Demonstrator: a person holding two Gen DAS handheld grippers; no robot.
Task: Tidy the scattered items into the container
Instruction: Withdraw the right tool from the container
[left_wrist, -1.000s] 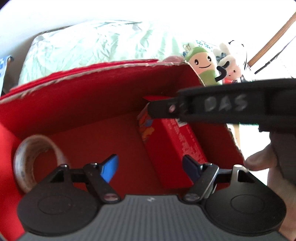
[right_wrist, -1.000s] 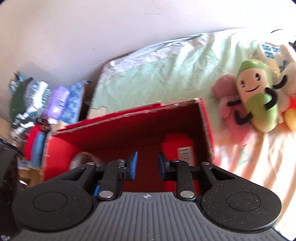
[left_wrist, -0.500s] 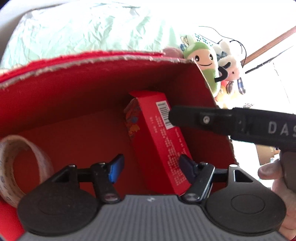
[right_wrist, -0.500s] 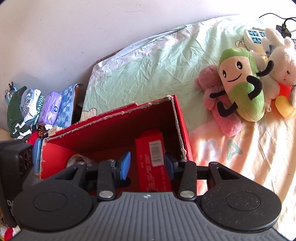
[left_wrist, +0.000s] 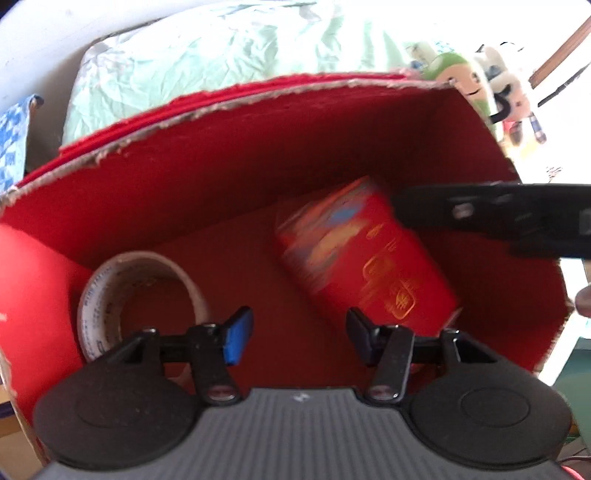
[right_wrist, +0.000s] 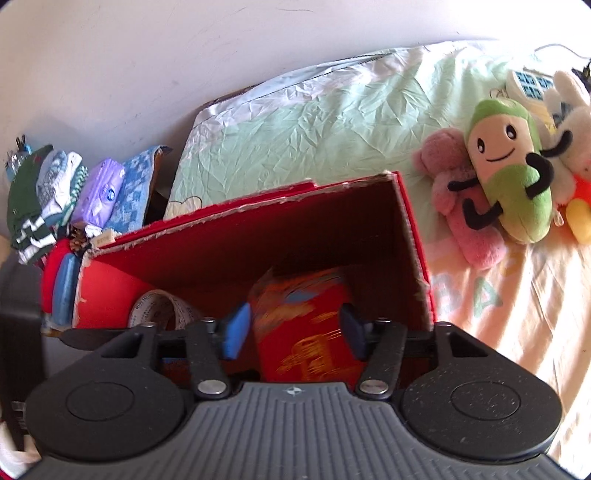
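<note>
A red cardboard box (left_wrist: 229, 173) stands open on the bed; it also shows in the right wrist view (right_wrist: 258, 240). Inside lie a red packet with gold print (left_wrist: 365, 258) on the right, blurred with motion, and a roll of tape (left_wrist: 140, 295) on the left. My left gripper (left_wrist: 299, 336) is open and empty above the box floor. My right gripper (right_wrist: 291, 332) is open, its jaws either side of the red packet (right_wrist: 306, 332) without gripping it. The right gripper's finger (left_wrist: 480, 221) reaches into the box from the right.
A pale green pillow (right_wrist: 314, 125) lies behind the box. Plush toys (right_wrist: 506, 177) sit to the right on the peach sheet (right_wrist: 517, 314). Folded clothes and packs (right_wrist: 74, 192) are stacked at the left by the wall.
The right gripper has opened wide and let go of the red packet. The packet has tipped over onto its broad face inside the box. The left gripper stays open.
</note>
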